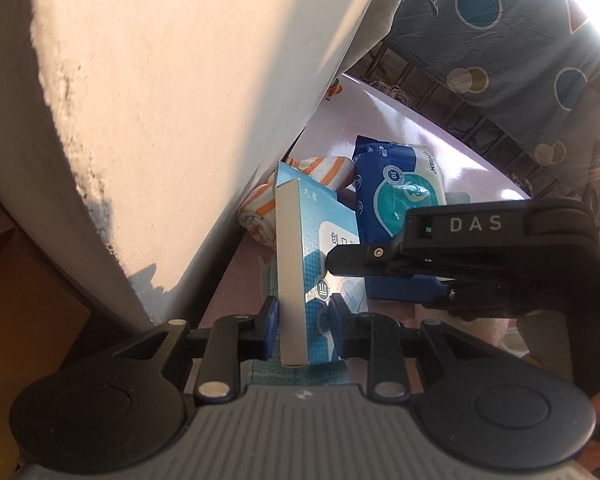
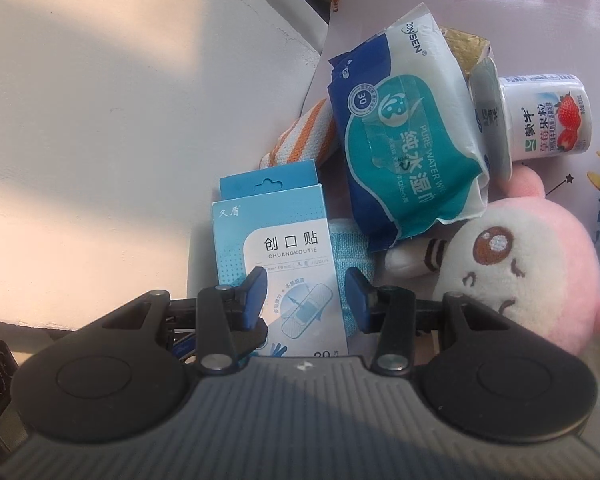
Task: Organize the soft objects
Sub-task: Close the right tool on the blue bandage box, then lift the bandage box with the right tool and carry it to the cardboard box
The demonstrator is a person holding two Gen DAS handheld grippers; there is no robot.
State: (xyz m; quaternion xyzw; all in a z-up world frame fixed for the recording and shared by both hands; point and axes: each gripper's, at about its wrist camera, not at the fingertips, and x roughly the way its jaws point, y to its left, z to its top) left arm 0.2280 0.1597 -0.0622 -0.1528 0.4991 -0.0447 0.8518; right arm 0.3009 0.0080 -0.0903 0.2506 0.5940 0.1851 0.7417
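The left gripper (image 1: 303, 322) pinches the adhesive bandage box (image 1: 320, 264) upright between its pads. The right gripper (image 2: 306, 298) stands spread around that box; the wet wipes pack (image 2: 404, 152) lies just ahead.

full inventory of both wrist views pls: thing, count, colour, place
bandage box: 1, light blue and white, on edge beside the wall, between the left gripper's fingers
wet wipes pack: 1, dark blue, teal and white, behind the box
striped cloth: 1, orange and white, by the wall, partly under the wipes
light blue cloth: 1, right of the box, mostly hidden
plush toy: 1, pink and white, right of the box
yogurt bottle: 1, white with strawberry print, lying behind the plush
patterned fabric: 1, blue with circles, background
wall: 1, white, left
left gripper: 1, black with blue pads, around the box
right gripper: 1, black with blue pads, open, over the box front
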